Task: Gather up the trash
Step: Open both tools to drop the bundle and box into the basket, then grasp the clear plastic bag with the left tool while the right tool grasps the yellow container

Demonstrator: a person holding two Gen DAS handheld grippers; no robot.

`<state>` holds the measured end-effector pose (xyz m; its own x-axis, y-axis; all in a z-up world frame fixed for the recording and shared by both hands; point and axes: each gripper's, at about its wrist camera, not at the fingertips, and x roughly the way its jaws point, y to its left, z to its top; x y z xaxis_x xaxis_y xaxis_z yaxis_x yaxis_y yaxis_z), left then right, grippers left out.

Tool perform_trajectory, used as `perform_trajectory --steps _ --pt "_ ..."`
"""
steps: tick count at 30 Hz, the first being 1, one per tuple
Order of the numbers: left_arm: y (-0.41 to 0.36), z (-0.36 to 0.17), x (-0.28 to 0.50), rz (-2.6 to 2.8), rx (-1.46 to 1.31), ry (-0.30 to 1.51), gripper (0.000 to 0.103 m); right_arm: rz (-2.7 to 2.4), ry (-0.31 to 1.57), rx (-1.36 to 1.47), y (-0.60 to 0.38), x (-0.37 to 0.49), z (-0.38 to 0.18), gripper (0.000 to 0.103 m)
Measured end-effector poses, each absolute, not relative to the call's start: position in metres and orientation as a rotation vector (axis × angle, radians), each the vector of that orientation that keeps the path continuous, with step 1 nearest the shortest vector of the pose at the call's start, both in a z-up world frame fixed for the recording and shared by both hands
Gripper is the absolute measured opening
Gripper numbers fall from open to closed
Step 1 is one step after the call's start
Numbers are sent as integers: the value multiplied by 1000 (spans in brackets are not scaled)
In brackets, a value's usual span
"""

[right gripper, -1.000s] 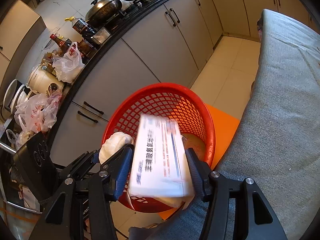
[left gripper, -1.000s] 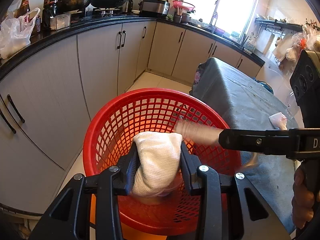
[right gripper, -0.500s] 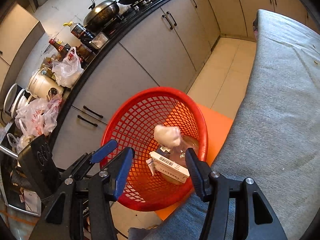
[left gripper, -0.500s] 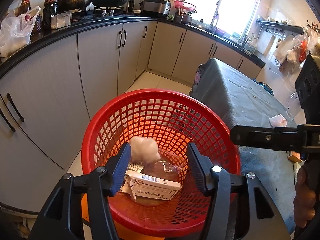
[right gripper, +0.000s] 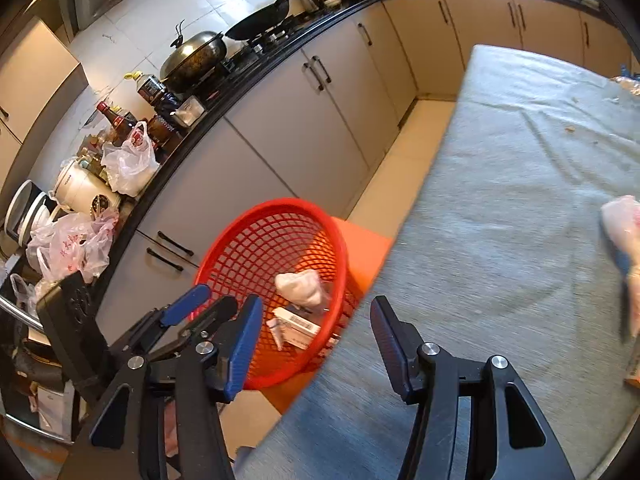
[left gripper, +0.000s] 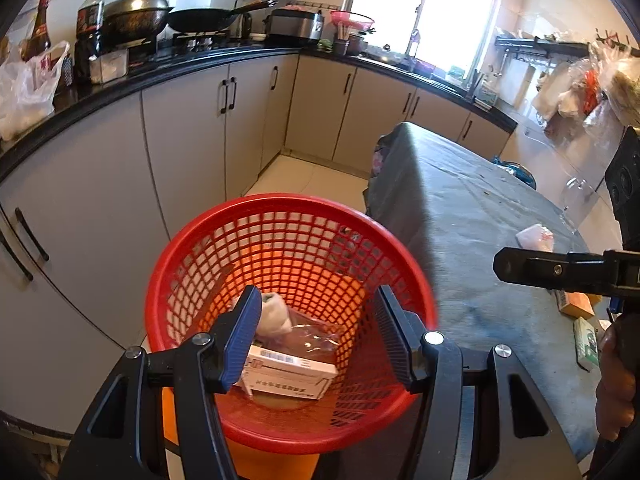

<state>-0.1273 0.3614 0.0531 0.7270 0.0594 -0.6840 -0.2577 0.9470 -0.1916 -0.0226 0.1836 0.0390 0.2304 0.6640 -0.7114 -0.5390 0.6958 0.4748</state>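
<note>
A red mesh basket stands on an orange stool beside the grey-covered table. In it lie a white crumpled wad, a white carton box and a clear plastic wrapper. My left gripper is open and empty above the basket. My right gripper is open and empty over the table's edge, with the basket, wad and box ahead to its left. Trash lies on the table: a pale plastic bag, which also shows in the left wrist view, and small cartons.
Grey cabinets with a black countertop run along the left and back, crowded with a wok, pans, bottles and plastic bags. The tiled floor shows between cabinets and table. The right gripper's body reaches in from the right.
Both grippers opened and dropped their loads, the wad and the carton box, into the basket. The right gripper then swung right, toward the table.
</note>
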Motion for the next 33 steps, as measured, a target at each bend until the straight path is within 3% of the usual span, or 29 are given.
perform_trajectory --steps 13,26,33 --pt "290 67 -111 82 -199 748 57 781 990 211 101 -38 52 61" --pt "191 68 -71 -37 -88 816 57 596 879 356 -52 -35 66 61" --pt "141 77 -34 -105 -74 853 57 479 823 421 -132 -32 68 49"
